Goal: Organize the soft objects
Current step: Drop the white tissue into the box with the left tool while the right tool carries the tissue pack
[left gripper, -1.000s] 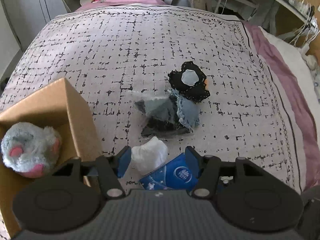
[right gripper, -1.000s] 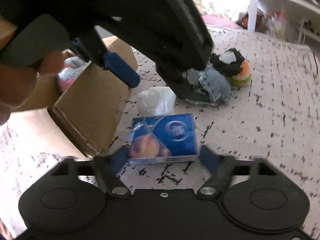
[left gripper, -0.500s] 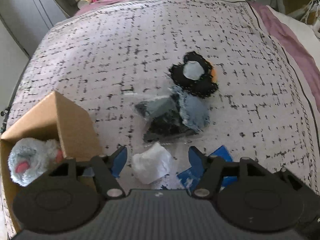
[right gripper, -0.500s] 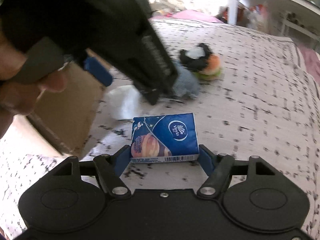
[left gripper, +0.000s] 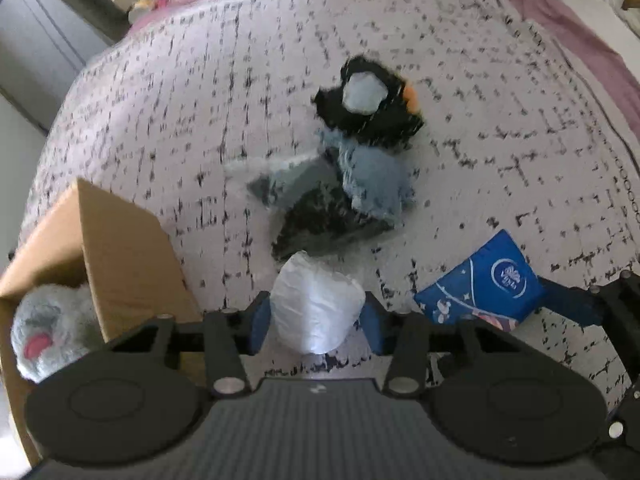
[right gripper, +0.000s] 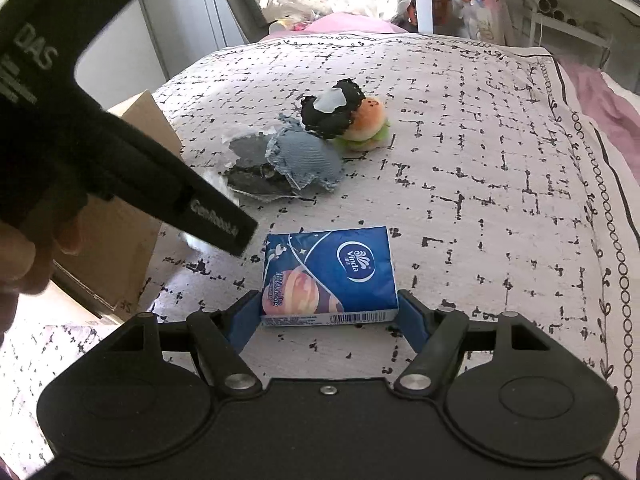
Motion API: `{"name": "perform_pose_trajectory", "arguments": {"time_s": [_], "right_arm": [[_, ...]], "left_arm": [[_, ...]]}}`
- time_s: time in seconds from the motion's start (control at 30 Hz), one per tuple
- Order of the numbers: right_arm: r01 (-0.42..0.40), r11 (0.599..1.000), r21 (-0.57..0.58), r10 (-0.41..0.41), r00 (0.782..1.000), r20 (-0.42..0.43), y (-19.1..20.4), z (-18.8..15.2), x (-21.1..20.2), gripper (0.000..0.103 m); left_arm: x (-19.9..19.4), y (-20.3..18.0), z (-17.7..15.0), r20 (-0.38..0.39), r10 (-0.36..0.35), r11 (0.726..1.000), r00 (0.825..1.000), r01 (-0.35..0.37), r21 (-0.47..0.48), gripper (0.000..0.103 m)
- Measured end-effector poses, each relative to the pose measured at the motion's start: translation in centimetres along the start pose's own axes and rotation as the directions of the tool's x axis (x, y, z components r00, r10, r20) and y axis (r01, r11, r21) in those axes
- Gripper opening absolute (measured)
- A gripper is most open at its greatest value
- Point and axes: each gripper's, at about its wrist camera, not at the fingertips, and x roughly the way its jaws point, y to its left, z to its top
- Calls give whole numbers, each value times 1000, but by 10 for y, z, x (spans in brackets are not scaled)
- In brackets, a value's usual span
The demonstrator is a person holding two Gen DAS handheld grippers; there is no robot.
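A white crumpled wad [left gripper: 316, 312] lies on the patterned bedspread [left gripper: 500, 152]. It sits between the blue pads of my left gripper [left gripper: 316, 320], whose jaws are closing and touch both its sides. A blue tissue pack [right gripper: 330, 272] is gripped at its near end by my right gripper [right gripper: 330, 316]. In the left wrist view the same tissue pack [left gripper: 484, 284] lies right of the wad, with a right finger [left gripper: 568, 304] against it. A cardboard box [left gripper: 120, 248] at the left holds a grey plush [left gripper: 48, 328].
Beyond the wad lie a denim pouch [right gripper: 308, 160], a clear bag of dark cloth [left gripper: 320, 216], a black plush with a white patch [right gripper: 332, 112] and a burger plush [right gripper: 368, 124]. A hand [right gripper: 20, 256] holds the left gripper. Shelves and clutter stand behind the bed.
My left gripper dropped toward the white wad and its jaws narrowed onto it. The right gripper carried the tissue pack off to the right, away from the wad.
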Motion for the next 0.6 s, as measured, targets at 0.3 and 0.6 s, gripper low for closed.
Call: {"name": "perform_pose_trajectory", "arguments": {"time_s": [0.3,0.6], "right_arm": [[68,997,22,-68,998,3,-7,3,-15,70],[126,991,-52,-121,990,75,13,15,-40,70]], "left_arm": [[-25,6,1,53,-70,997,996,72,-33,46],[-59,17,-16,111,-121,991,986,126,-47,46]]}}
